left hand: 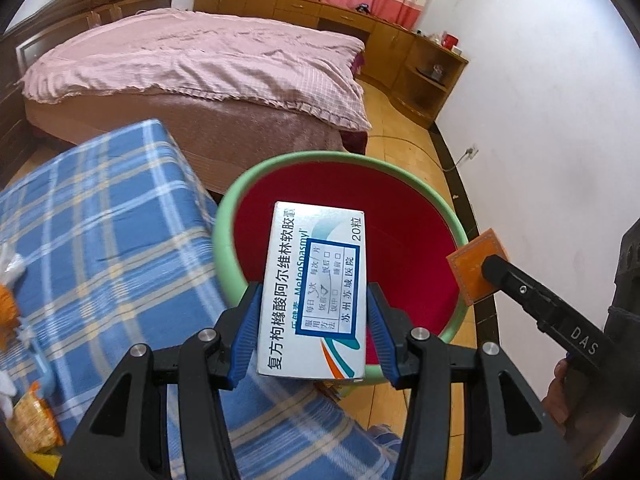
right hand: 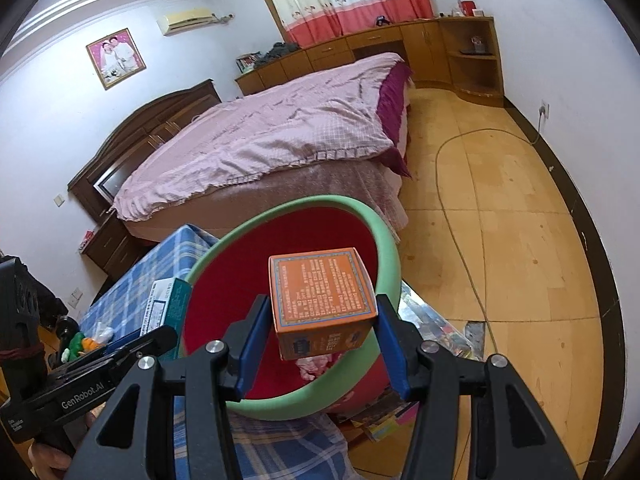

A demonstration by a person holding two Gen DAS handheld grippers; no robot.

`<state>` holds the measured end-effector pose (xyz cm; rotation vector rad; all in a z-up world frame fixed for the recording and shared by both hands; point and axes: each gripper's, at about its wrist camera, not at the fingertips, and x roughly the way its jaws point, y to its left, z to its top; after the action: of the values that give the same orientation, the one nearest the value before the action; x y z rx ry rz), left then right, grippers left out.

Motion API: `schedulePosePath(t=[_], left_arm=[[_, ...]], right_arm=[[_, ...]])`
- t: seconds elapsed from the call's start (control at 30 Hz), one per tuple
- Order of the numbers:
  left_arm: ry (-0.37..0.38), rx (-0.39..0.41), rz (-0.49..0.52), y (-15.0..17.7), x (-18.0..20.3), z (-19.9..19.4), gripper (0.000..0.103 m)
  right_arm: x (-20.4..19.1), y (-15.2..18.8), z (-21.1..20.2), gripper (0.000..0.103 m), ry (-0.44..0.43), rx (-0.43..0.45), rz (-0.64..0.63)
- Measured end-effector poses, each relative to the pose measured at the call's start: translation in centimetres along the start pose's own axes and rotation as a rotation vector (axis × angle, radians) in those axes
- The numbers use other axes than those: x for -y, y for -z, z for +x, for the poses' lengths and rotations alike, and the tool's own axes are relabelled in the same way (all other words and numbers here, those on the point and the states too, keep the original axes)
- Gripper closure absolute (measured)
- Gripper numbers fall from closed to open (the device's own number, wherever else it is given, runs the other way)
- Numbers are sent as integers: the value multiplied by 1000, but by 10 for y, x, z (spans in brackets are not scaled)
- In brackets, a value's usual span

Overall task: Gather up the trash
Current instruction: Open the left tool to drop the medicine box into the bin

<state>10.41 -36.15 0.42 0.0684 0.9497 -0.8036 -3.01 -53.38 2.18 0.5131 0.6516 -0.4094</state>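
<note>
Left claw [left hand: 312, 336] clamps white medicine box [left hand: 316, 292] over red bin [left hand: 416, 240]; right claw [right hand: 318, 344] grips orange box [right hand: 320, 292] above same bin, 3 o'clock of checked worktop [left hand: 100, 240]. Risk: boxes collide on simultaneous release, or one clips green rim and bounces to floor.

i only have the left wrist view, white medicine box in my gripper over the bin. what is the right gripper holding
Observer: The right gripper is shut on a small orange cardboard box with printed text on top.
Operator: is it over the bin too
Observer: Yes, it appears to hang above the red bin with the green rim.
Operator: anything in the bin already
Observer: Something crumpled, pink and white, lies at the bottom, under the orange box.
</note>
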Motion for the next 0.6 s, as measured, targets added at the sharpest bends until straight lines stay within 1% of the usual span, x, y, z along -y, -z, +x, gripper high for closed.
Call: schedulePosePath(t=[0.17, 0.33, 0.4, 0.6], left_arm=[[12, -28, 0, -1, 2, 17, 51], [10, -42, -17, -2, -3, 23, 50], [16, -40, -22, -2, -4, 24, 50], [1, -22, -9, 0, -5, 16, 50]], right_arm=[[-2, 0, 9, 48, -1, -6, -18], [-3, -2, 14, 48, -6, -14, -22], [-4, -3, 16, 48, -7, -20, -28], [-6, -2, 22, 47, -13, -34, -26]])
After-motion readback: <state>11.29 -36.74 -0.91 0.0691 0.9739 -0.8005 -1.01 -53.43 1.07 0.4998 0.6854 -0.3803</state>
